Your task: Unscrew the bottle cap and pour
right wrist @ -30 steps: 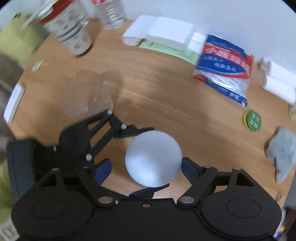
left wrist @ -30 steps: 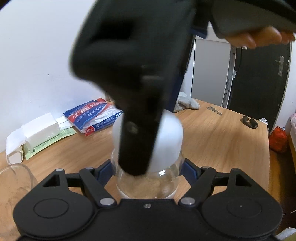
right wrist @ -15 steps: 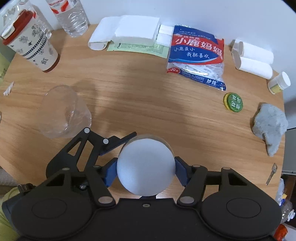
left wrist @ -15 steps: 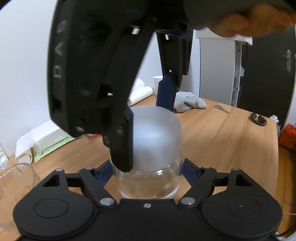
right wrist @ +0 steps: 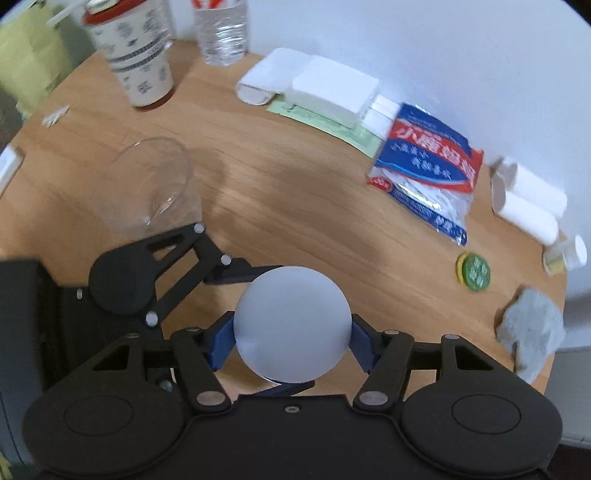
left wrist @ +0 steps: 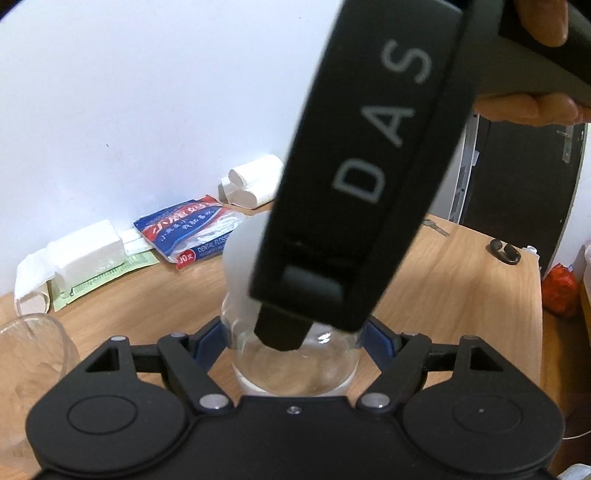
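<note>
A clear glass bottle [left wrist: 295, 365] stands on the wooden table [right wrist: 295, 206], its sides clamped by my left gripper [left wrist: 293, 341], which is shut on it. A frosted white domed cap [right wrist: 291, 325] tops the bottle. My right gripper [right wrist: 292, 345] comes down from above, and both blue pads press on the cap's sides. In the left wrist view the right gripper's black body [left wrist: 369, 184] hides most of the cap [left wrist: 236, 266]. An empty clear glass [right wrist: 147, 188] stands left of the bottle, apart from it.
A blue-red dental flosser bag [right wrist: 428, 162], white tissue packs [right wrist: 325, 88] and paper rolls [right wrist: 528, 206] lie along the wall. A red-lidded paper cup [right wrist: 136, 62] and a water bottle [right wrist: 221, 33] stand at the back left. A green disc [right wrist: 474, 273] and a grey cloth [right wrist: 528, 332] lie right.
The right gripper's jaws stood apart from the cap a second ago and have closed onto it. Since then the right gripper has rolled around the cap. The left gripper has kept still.
</note>
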The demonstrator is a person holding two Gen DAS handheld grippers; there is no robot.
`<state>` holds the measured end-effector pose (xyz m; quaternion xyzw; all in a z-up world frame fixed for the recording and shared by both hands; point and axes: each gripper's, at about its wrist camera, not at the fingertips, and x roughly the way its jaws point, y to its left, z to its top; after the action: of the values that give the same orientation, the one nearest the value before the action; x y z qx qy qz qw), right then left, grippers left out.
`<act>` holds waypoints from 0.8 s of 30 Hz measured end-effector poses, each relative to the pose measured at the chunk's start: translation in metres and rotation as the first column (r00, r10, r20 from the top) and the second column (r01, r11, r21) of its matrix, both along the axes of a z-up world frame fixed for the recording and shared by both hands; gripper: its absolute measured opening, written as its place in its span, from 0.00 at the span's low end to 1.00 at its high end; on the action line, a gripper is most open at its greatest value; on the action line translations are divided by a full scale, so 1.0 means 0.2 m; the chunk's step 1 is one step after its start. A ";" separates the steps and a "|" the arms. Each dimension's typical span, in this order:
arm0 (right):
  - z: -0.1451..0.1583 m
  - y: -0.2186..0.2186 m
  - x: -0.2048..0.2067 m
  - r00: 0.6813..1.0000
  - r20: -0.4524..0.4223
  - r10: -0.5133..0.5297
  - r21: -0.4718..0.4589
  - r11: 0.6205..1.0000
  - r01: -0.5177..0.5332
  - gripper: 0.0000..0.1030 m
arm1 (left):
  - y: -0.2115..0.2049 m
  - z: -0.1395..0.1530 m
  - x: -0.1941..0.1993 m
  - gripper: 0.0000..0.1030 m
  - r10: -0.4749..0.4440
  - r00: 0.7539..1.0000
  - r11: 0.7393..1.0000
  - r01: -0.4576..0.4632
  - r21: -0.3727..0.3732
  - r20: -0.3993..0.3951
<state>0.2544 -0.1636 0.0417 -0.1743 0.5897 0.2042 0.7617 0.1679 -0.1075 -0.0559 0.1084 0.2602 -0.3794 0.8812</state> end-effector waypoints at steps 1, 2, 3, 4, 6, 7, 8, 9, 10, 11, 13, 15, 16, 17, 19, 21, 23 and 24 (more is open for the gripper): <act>0.00 0.00 0.00 1.000 0.001 0.015 -0.002 1.000 -0.015 0.67 | 0.00 0.00 0.01 0.76 -0.002 1.000 1.000 0.002 -0.002 -0.004; 0.00 0.00 0.00 1.000 0.004 0.028 -0.005 1.000 -0.028 0.67 | 0.00 0.00 0.01 0.76 -0.004 1.000 1.000 0.004 -0.003 -0.006; 0.00 0.00 -0.01 0.999 0.006 0.043 -0.007 0.999 -0.043 0.67 | 0.00 0.00 0.01 0.76 -0.006 1.000 1.000 0.006 -0.005 -0.009; 0.00 0.01 -0.01 0.998 0.008 0.060 -0.010 0.998 -0.060 0.67 | 0.00 0.00 0.02 0.76 -0.008 1.000 1.000 0.008 -0.006 -0.011; 0.00 0.01 -0.01 0.996 0.006 0.092 -0.016 0.996 -0.092 0.67 | 0.02 0.01 0.02 0.76 -0.016 1.000 1.000 0.016 -0.004 -0.011; 0.00 0.00 -0.02 0.994 0.007 0.105 -0.018 0.994 -0.105 0.67 | 0.02 0.01 0.02 0.76 -0.022 1.000 1.000 0.022 -0.002 -0.011; 0.00 0.01 -0.02 0.991 0.003 0.131 -0.028 0.991 -0.130 0.67 | 0.02 0.01 0.03 0.76 -0.030 0.999 1.000 0.030 0.001 -0.011; 0.00 0.00 -0.02 0.990 0.001 0.139 -0.028 0.990 -0.139 0.67 | 0.02 0.01 0.03 0.76 -0.038 0.999 0.999 0.038 0.004 -0.011; 0.00 0.00 -0.03 0.987 0.000 0.163 -0.032 0.986 -0.163 0.67 | 0.02 0.01 0.03 0.76 -0.046 0.999 0.999 0.046 0.006 -0.012; 0.00 0.00 -0.03 0.983 -0.002 0.182 -0.034 0.983 -0.182 0.66 | 0.02 0.01 0.03 0.76 -0.049 0.999 0.999 0.049 0.010 -0.011; 0.00 0.00 -0.03 0.980 -0.009 0.197 -0.028 0.980 -0.197 0.66 | 0.02 0.02 0.03 0.76 -0.052 0.999 0.998 0.052 0.018 -0.009; 0.00 -0.02 -0.03 0.982 -0.003 0.188 -0.014 0.982 -0.188 0.66 | 0.02 0.02 0.03 0.76 -0.048 0.999 0.999 0.048 0.021 -0.006; 0.00 -0.03 -0.04 0.983 0.003 0.184 -0.008 0.983 -0.184 0.66 | 0.02 0.02 0.03 0.76 -0.043 0.999 0.999 0.043 0.016 -0.009; 0.00 -0.04 -0.05 0.983 0.013 0.181 -0.001 0.983 -0.181 0.66 | 0.01 0.01 0.02 0.76 -0.036 0.999 0.999 0.036 0.015 -0.008; -0.01 -0.06 -0.10 0.978 0.080 0.194 0.024 0.980 -0.197 0.68 | 0.01 0.00 0.02 0.76 -0.026 1.000 1.000 0.026 0.015 -0.006; -0.01 -0.12 -0.14 0.976 0.132 0.175 0.085 0.979 -0.187 0.69 | 0.00 0.00 0.02 0.76 -0.007 1.000 1.000 0.007 0.014 -0.005; -0.01 -0.20 -0.17 0.981 0.165 0.101 0.187 0.973 -0.132 0.84 | -0.01 0.00 0.01 0.76 0.001 1.000 1.000 -0.001 0.015 0.001; -0.02 -0.25 -0.21 0.978 0.199 0.055 0.261 0.959 -0.107 0.86 | -0.01 0.00 0.01 0.76 0.005 1.000 1.000 -0.005 0.015 0.006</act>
<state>0.2121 -0.2143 0.0367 -0.1118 0.4734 0.2963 0.8220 0.1705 -0.1104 -0.0556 0.1154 0.2608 -0.3748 0.8821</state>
